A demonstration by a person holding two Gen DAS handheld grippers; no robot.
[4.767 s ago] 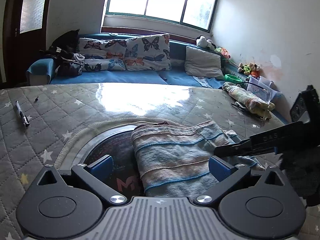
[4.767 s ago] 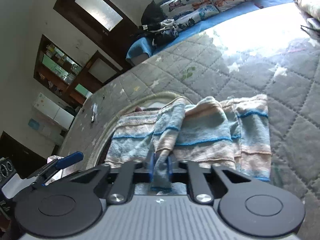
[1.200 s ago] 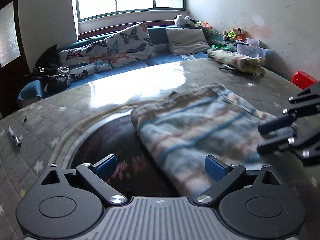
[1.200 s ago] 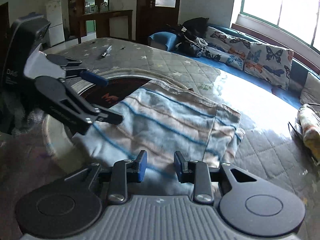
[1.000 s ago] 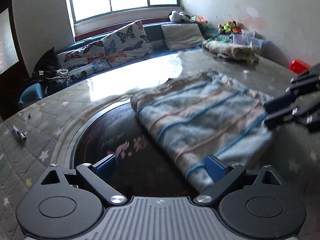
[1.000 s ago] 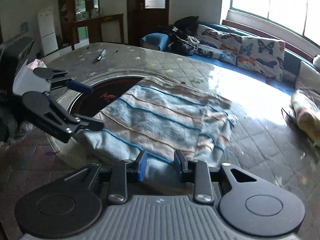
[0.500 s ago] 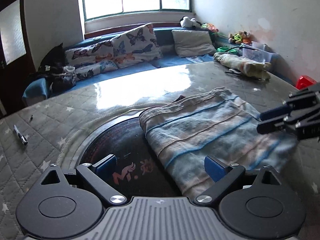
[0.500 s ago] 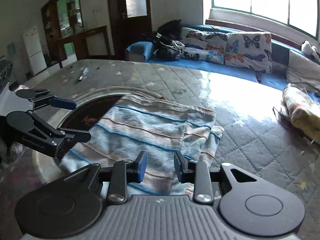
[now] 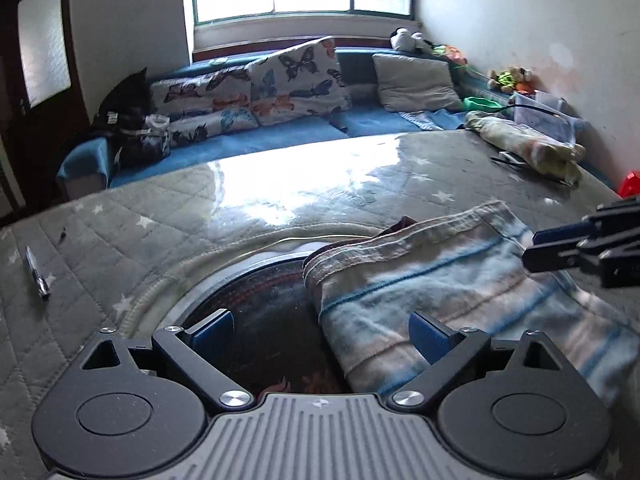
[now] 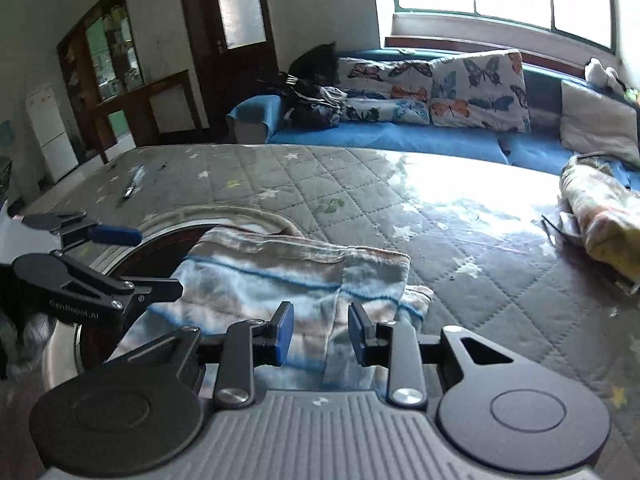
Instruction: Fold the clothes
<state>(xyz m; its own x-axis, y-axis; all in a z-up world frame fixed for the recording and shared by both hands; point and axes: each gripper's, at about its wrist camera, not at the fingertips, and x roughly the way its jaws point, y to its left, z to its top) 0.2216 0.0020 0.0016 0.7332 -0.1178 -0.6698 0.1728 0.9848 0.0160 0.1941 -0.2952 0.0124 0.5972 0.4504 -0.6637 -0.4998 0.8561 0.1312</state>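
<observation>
A folded cloth point(image 9: 460, 292) with blue and peach stripes lies flat on the table, partly over a dark round inset point(image 9: 256, 300). My left gripper point(image 9: 320, 332) is open wide above the cloth's near left edge, and its right pad point(image 9: 430, 336) hovers over the fabric. My right gripper point(image 10: 322, 334) stands open by a narrow gap over the cloth point(image 10: 280, 280), near its right fold, with nothing pinched. Each gripper shows in the other's view: the right gripper point(image 9: 540, 248) at the cloth's right side, the left gripper point(image 10: 140, 260) at its left side.
The table's grey quilted cover point(image 9: 120, 232) has stars and a glossy sheen. A pen point(image 9: 38, 276) lies at its far left and a rolled-up bundle of cloth point(image 10: 600, 216) at its far right. Behind the table stands a blue sofa point(image 9: 280, 136) with butterfly cushions.
Since 4.8 s ago the right gripper has let go of the cloth's corner. In the last second both grippers drifted sideways and rolled; the cloth stayed flat and neither gripper's gap changed.
</observation>
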